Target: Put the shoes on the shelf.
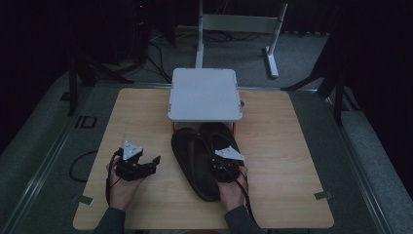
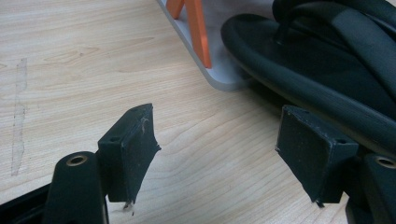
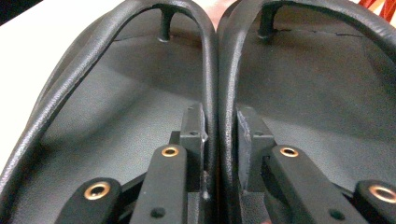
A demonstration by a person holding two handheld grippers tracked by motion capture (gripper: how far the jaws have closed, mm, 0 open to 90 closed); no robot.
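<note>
Pinching both sandal straps (image 3: 217, 93), right gripper (image 3: 220, 135), apparently firmly, left gripper (image 2: 217, 154) wide apart

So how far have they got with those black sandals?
Done: the right gripper has pinched the inner straps of both black sandals together, so the pair is gripped as one. In hand: the toes sit just under the white shelf, while the heels lie out on the wooden table. Left: probably sliding them fully under. The left gripper waits open beside them, holding nothing.
</note>
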